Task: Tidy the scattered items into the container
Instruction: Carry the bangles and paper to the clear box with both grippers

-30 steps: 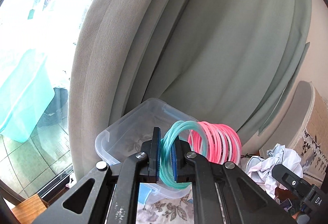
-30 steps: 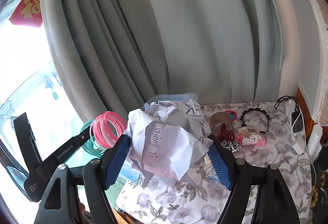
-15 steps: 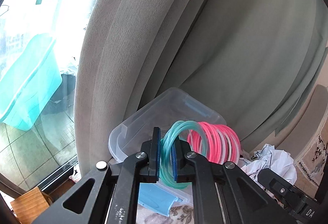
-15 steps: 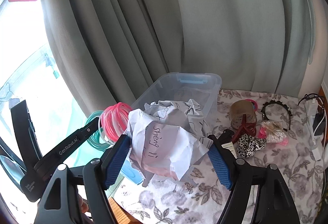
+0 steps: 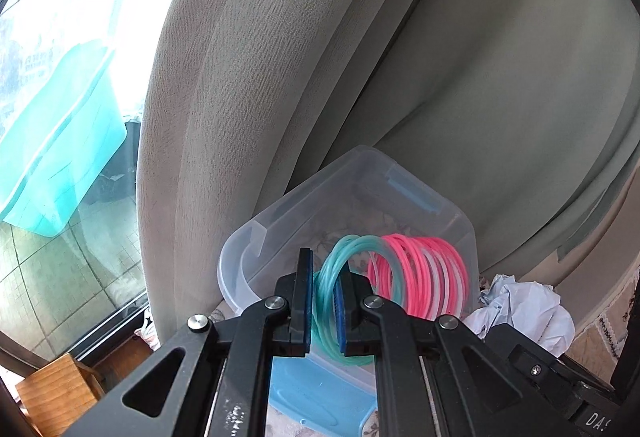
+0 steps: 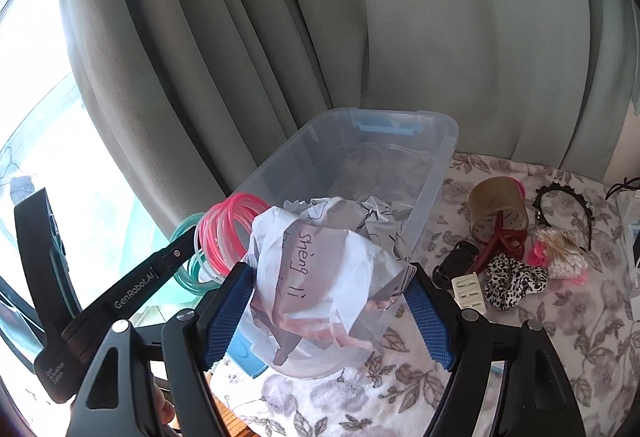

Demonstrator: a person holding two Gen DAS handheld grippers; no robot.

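Two grippers carry loads toward one clear plastic storage bin (image 6: 436,141), which stands on the flowered tablecloth (image 6: 500,337) against the grey curtain (image 6: 420,17). We see the left gripper (image 5: 324,311) clenched on a bundle of thin plastic rings (image 5: 416,277): its pads pinch the teal loops, while the pink and white loops hang free to the right. The right gripper (image 6: 332,311) grasps a crumpled paper ball (image 6: 320,277) with handwriting on it, its jaws standing wide around the wad.

The bin lies ahead of and below both claws, its long axis running away from the right wrist camera toward the curtain. From the left wrist view the rings hang above the bin's near corner; from the right wrist view the paper overlaps the near end wall. We judge the left gripper slightly nearer the opening, so each load needs only a short forward and downward carry before release.

Several items remain on the cloth to the right of the bin: a roll of brown tape (image 6: 496,205), a red hair claw (image 6: 504,241), a leopard scrunchie (image 6: 514,281), a black headband (image 6: 568,197) and a packet of cotton swabs (image 6: 564,253).
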